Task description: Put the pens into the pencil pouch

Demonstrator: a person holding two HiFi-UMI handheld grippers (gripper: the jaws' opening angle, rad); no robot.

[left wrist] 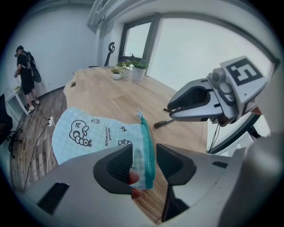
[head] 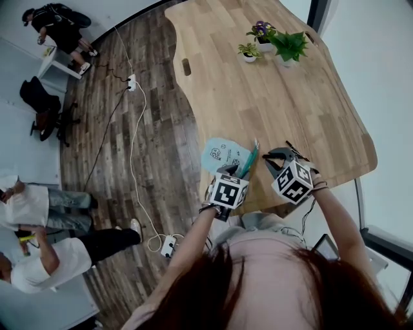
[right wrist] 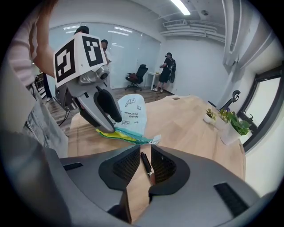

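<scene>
Pouch (head: 219,155) lies left of the pen (left wrist: 162,123) (both on the table (head: 258,97)).

This is an office, with an open meeting area. A large wooden table (head: 277,97) with rounded corners stands on a floor (head: 148,129) of dark wood planks. There is a glass partition wall (right wrist: 120,48), a black office chair (right wrist: 141,73) and long lamps (right wrist: 181,6) in the white ceiling. One person stands at a small white desk (head: 58,61). A power strip (head: 131,82) with a white cable lies on the floor, and potted plants (head: 288,46) stand near the big windows (left wrist: 195,53).
</scene>
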